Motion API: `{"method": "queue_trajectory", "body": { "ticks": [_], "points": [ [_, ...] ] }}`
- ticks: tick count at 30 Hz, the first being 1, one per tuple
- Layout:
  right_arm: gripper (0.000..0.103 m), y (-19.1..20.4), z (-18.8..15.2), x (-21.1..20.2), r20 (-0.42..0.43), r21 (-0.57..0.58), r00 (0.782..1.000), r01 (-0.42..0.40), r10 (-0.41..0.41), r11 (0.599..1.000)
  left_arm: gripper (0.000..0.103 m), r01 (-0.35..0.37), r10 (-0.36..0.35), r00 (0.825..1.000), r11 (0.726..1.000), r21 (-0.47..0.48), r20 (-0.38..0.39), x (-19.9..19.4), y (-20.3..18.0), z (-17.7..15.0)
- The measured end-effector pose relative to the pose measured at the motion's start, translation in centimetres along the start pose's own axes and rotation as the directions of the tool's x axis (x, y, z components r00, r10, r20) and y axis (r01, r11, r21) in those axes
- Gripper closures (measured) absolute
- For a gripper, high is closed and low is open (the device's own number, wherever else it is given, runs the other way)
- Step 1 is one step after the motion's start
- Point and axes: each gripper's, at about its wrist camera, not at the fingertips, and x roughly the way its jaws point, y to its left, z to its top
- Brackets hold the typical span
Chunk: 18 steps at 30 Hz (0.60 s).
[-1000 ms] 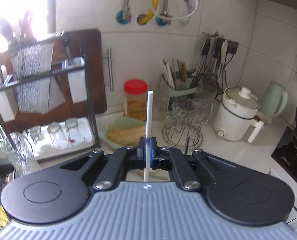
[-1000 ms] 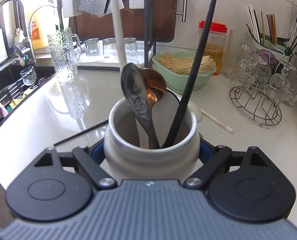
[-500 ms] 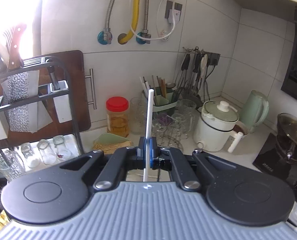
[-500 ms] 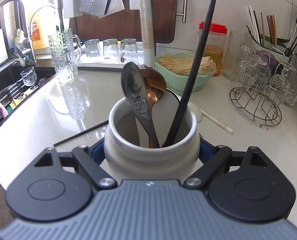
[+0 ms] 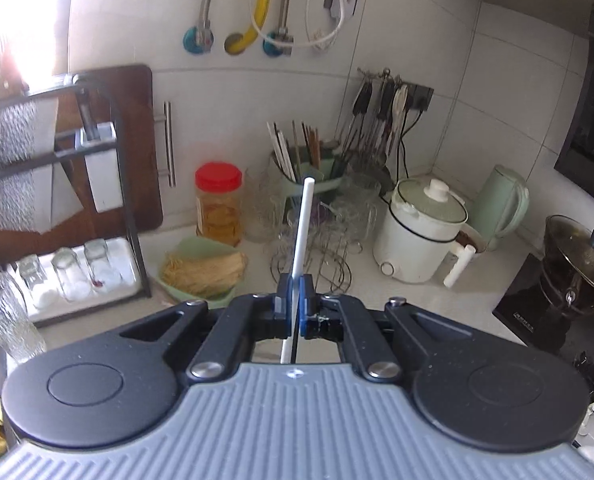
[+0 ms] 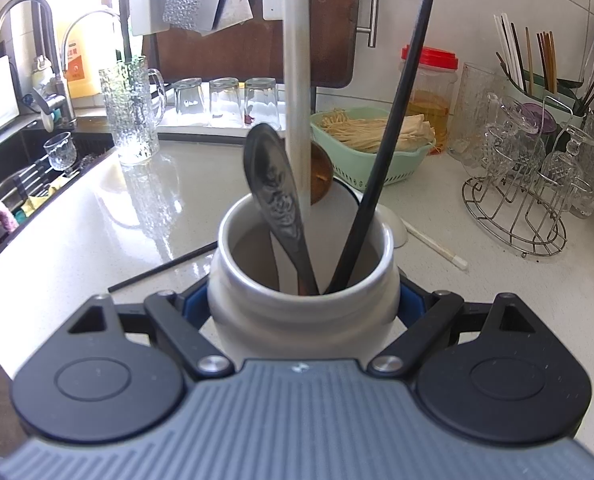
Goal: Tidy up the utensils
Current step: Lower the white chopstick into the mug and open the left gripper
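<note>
Inside white jar: two spoons, one black chopstick.

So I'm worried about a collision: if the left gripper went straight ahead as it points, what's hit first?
Probably the wire glass-drying rack just beyond the left gripper; depth is unclear.

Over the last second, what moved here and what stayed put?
The white chopstick, pinched in the left tool, swung rightward across the right wrist view and now hangs over the jar. The right tool stayed clamped on the jar; spoons and black chopstick unchanged.
</note>
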Motion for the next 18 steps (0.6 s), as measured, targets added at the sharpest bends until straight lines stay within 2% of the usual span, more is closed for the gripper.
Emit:
{"method": "queue_trajectory", "body": {
  "ticks": [18],
  "points": [
    [0.012, -0.1, -0.2, -0.2, 0.010, 0.000, 1.000, 0.001, -0.001, 1.000, 0.099, -0.008, 0.002, 0.985, 1.000, -0.030, -0.174, 6.7, 1.3, -5.5]
  ]
}}
